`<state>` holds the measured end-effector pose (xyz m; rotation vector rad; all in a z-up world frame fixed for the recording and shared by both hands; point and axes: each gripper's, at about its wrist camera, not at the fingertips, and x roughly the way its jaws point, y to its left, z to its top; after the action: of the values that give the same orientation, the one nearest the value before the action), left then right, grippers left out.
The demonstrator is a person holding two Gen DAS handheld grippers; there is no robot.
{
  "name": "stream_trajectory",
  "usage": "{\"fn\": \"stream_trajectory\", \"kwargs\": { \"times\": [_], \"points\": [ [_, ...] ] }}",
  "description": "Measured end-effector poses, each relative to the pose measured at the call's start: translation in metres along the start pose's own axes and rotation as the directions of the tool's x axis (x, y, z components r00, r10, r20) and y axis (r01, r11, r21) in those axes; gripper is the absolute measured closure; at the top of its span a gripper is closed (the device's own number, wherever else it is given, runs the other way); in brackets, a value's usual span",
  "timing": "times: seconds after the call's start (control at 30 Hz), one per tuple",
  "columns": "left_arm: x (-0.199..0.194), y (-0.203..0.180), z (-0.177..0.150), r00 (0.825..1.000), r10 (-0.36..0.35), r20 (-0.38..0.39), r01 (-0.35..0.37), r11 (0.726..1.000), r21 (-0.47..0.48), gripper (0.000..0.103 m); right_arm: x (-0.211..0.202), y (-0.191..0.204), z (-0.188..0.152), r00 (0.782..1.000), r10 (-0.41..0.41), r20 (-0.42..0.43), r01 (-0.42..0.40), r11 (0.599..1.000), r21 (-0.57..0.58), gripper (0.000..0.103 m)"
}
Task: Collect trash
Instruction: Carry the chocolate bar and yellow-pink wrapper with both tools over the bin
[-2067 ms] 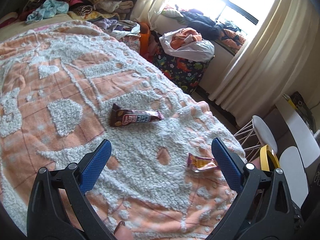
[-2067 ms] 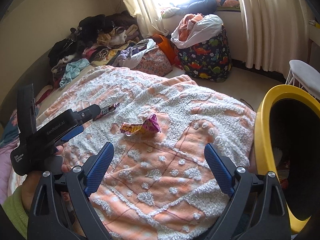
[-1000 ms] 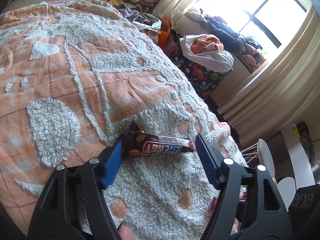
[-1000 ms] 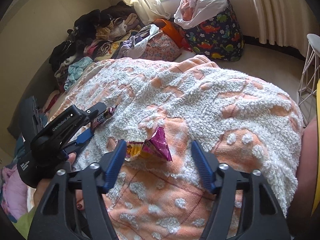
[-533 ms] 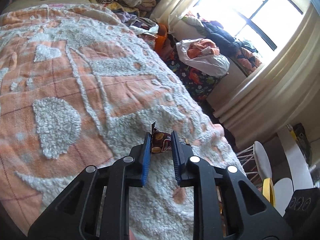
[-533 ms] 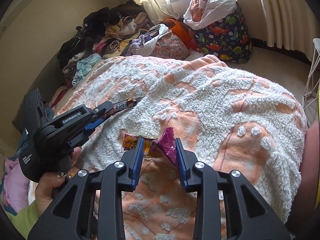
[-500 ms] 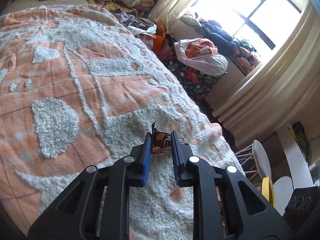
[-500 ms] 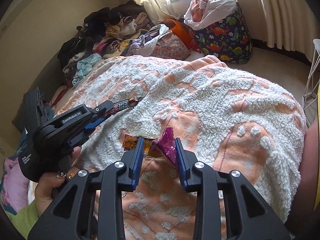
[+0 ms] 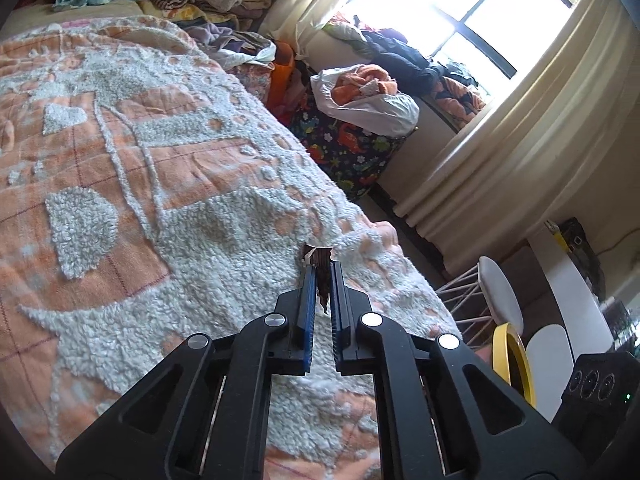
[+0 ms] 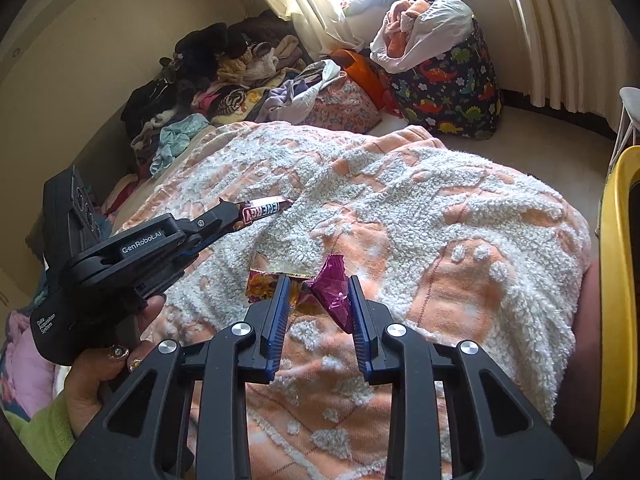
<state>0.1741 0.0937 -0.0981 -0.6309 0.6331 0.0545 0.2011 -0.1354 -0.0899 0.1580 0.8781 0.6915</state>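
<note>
On the orange and white fleece blanket [image 9: 120, 160], my left gripper [image 9: 322, 270] is shut on a brown candy bar wrapper [image 9: 319, 257], seen end-on between the blue pads. In the right wrist view the same left gripper [image 10: 228, 216] holds the bar wrapper [image 10: 264, 209] by one end, just above the blanket [image 10: 460, 200]. My right gripper [image 10: 318, 286] is shut on a crumpled purple and yellow snack wrapper [image 10: 334, 292], which bulges up between its pads. A yellow-rimmed bin [image 10: 616, 280] stands at the right edge of the bed, and the bin rim [image 9: 516, 360] also shows low on the right.
A dinosaur-print bag [image 10: 452, 88] stuffed with clothes stands on the floor under the curtained window. A heap of clothes [image 10: 224, 80] lies past the far side of the bed. A white wire-legged chair [image 9: 500, 292] stands near the bin. A hand [image 10: 100, 376] in a green sleeve holds the left gripper.
Both grippers went from open around their wrappers to shut on them. The candy bar wrapper has turned end-on in the left gripper and lifted a little off the blanket.
</note>
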Motion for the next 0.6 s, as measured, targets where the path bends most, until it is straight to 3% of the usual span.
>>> {"fn": "stream_trajectory", "kwargs": {
  "times": [0.6],
  "points": [
    [-0.016, -0.041, -0.008, 1.000, -0.030, 0.007, 0.028, 0.993, 0.116, 0.100, -0.039, -0.003, -0.006, 0.998, -0.020, 0.054, 0.021, 1.000, -0.007, 0.076]
  ]
}}
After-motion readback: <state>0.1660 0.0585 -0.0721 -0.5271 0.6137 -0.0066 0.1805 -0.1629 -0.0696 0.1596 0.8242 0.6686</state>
